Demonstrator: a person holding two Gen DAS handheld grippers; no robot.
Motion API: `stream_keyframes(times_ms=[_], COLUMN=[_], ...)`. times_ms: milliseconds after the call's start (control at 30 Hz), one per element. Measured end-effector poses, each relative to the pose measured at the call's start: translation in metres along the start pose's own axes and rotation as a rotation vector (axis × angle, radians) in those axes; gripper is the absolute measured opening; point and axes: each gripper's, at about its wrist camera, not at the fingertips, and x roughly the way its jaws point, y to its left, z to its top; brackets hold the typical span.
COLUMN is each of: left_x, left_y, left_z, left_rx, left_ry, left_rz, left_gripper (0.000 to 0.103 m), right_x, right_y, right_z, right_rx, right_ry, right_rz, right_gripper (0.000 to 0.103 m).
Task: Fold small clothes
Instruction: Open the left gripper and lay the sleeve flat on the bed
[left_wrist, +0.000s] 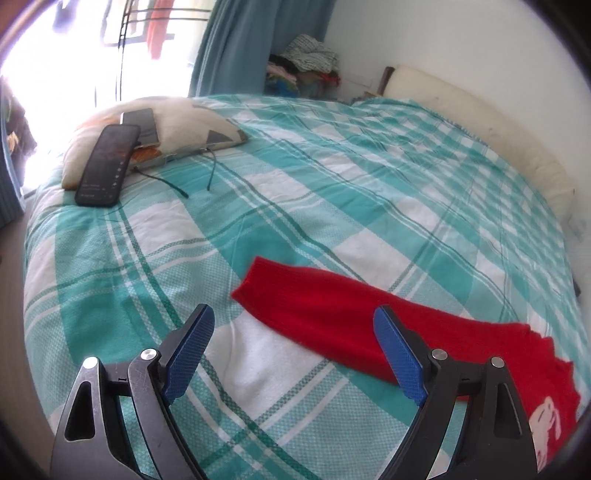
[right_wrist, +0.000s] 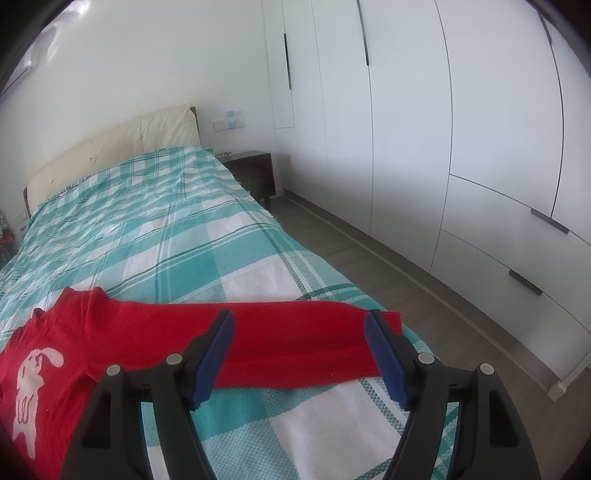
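Both grippers are hanging with jaws apart and nothing between the pads. Left gripper (left_wrist: 293, 354) is hovering over the checked bedspread (left_wrist: 332, 184), one sleeve of the red sweater (left_wrist: 332, 314) lying flat just ahead and to its right. Right gripper (right_wrist: 299, 356) is framing the other sleeve (right_wrist: 295, 343) ahead. Judgement: sleeves are spread flat so each can be folded inward.
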Motion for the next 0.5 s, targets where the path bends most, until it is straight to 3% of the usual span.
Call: stream_keyframes(times_ms=[100,267,500], left_x=[-0.004,-0.007,-0.007], left_y=[-0.023,-0.043,-0.052], left_z=[-0.003,-0.012,-0.017], left_rx=[0.113,0.213,0.249], left_ry=[-0.038,-0.039,-0.031], left_rz=[0.001,-0.03,-0.052], left_gripper=[0.09,0.09,0.09], right_x=[0.002,0.002,0.003], right_y=[0.0,0.001,0.001], right_z=[-0.001,-0.003,-0.003], right_rx=[-0.002,-0.011,-0.011], right_ry=[0.009,0.015,0.017], right_rz=[-0.007,-0.005,0.008], right_gripper=[0.072,0.072,0.072])
